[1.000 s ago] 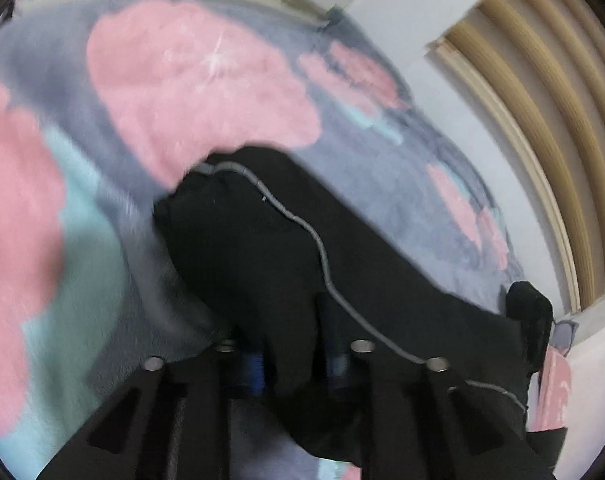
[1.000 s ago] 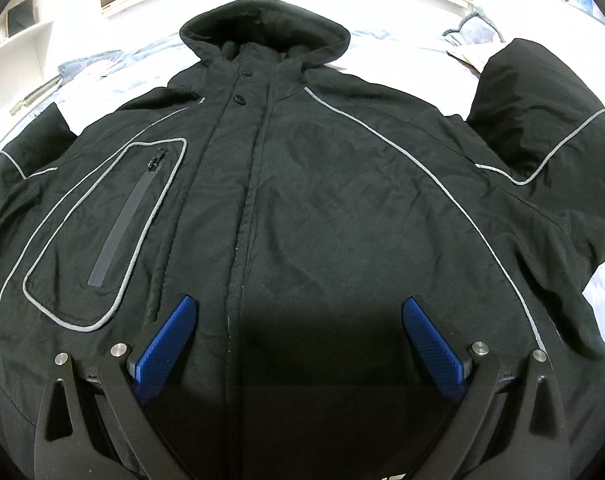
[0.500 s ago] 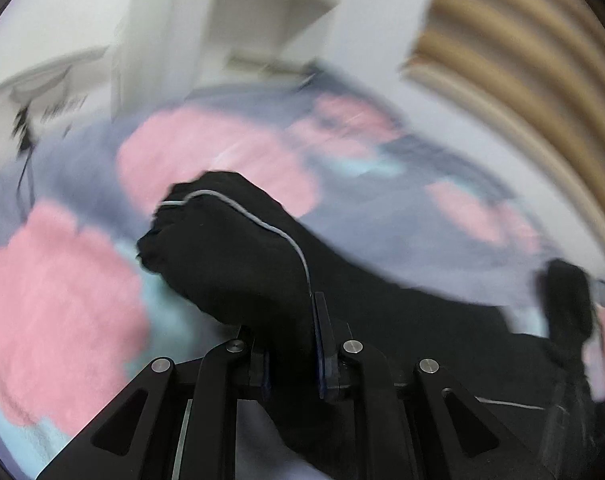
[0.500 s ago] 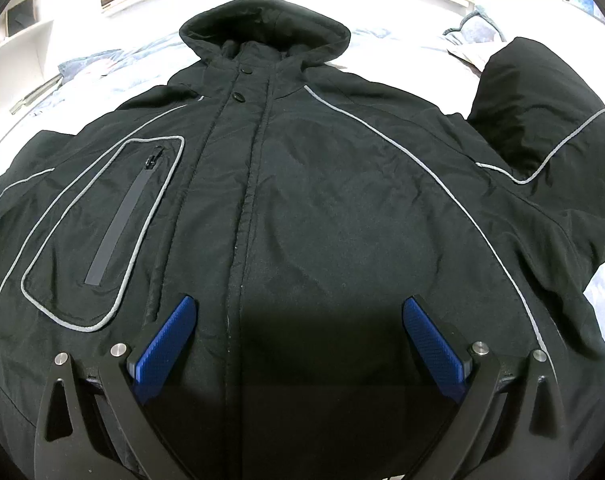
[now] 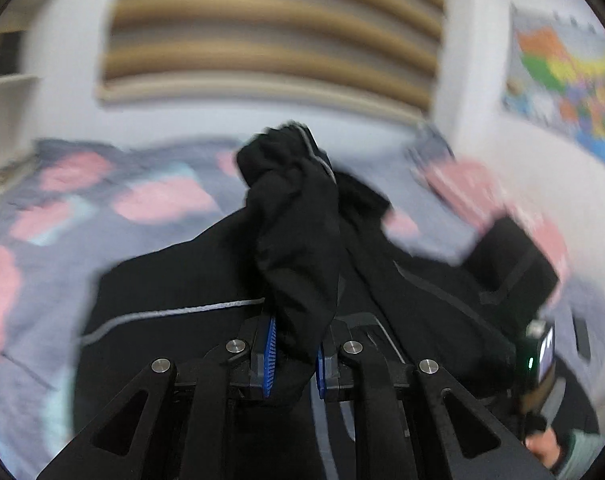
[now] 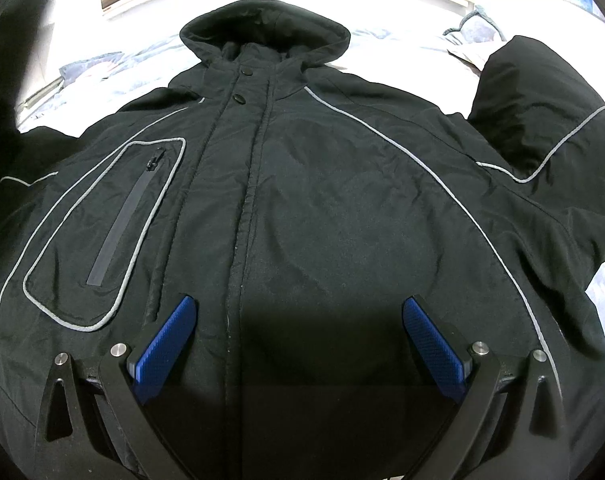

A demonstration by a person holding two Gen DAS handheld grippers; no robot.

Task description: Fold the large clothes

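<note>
1. A black hooded jacket [image 6: 302,200] is laid front-up on a bed [image 5: 54,264], with its hood [image 6: 264,28] at 12 o'clock in the right wrist view.
2. The bed is covered by a grey blanket with pink and pale blue patches.
3. The left tool [image 5: 293,354] is clamped on a jacket sleeve [image 5: 298,232]; the dark cloth is pinched between its blue pads [image 5: 268,356].
4. The sleeve is held up above the jacket body, and its cuff stands toward 12 o'clock in the blurred left wrist view.
5. The right tool [image 6: 300,350] is held over the lower front of the jacket with its jaws wide apart and nothing between them.
6. A grey-piped chest pocket [image 6: 114,232] is seen at 9 o'clock from the centre placket, and the other sleeve [image 6: 542,120] lies bunched at 2 o'clock.
7. A slatted headboard [image 5: 274,36] and a colourful wall poster [image 5: 570,80] are seen beyond the bed.
</note>
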